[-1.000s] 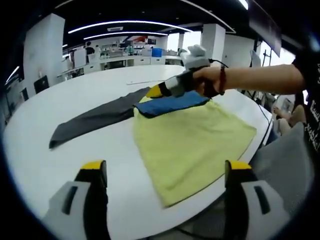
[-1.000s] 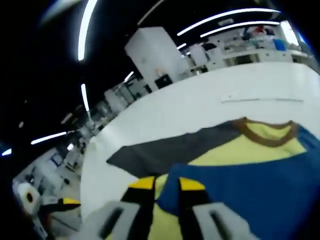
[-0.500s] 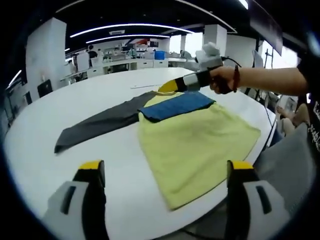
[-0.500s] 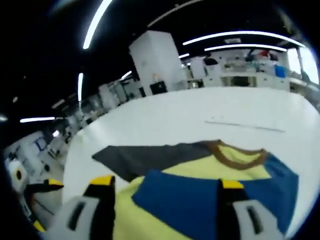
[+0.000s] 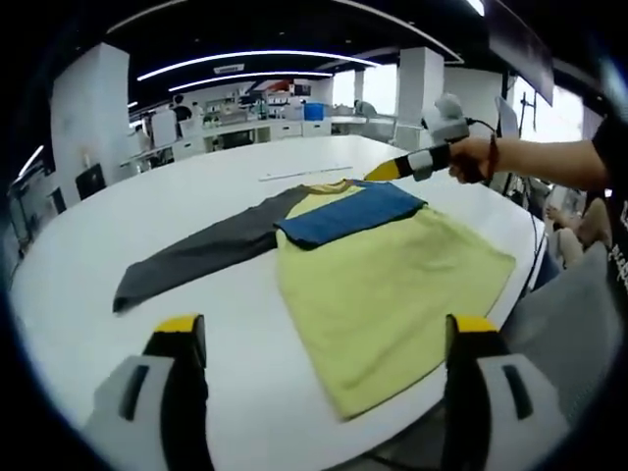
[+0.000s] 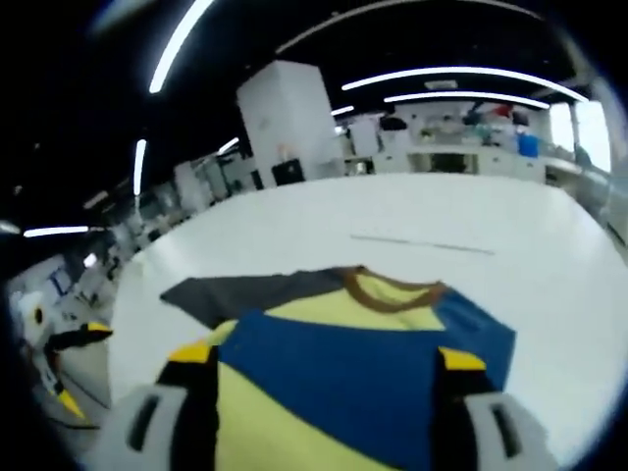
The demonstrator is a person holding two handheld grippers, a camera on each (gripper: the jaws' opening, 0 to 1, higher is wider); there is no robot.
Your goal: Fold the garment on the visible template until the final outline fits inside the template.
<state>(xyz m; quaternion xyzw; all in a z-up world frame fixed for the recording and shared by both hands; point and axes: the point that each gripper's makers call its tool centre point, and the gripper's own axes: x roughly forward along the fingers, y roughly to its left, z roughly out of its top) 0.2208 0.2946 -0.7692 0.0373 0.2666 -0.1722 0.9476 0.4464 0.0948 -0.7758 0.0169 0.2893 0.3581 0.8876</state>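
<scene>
The right claw has let go of the blue sleeve, now folded across the shirt; both claws stand apart. The gray sleeve remains unfolded on the counter.

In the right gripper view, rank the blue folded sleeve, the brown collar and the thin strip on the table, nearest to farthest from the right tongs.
From the right tongs:
1. Blue folded sleeve, between the jaws.
2. Brown collar, just beyond it.
3. Thin strip, farther out on the white table.
</scene>
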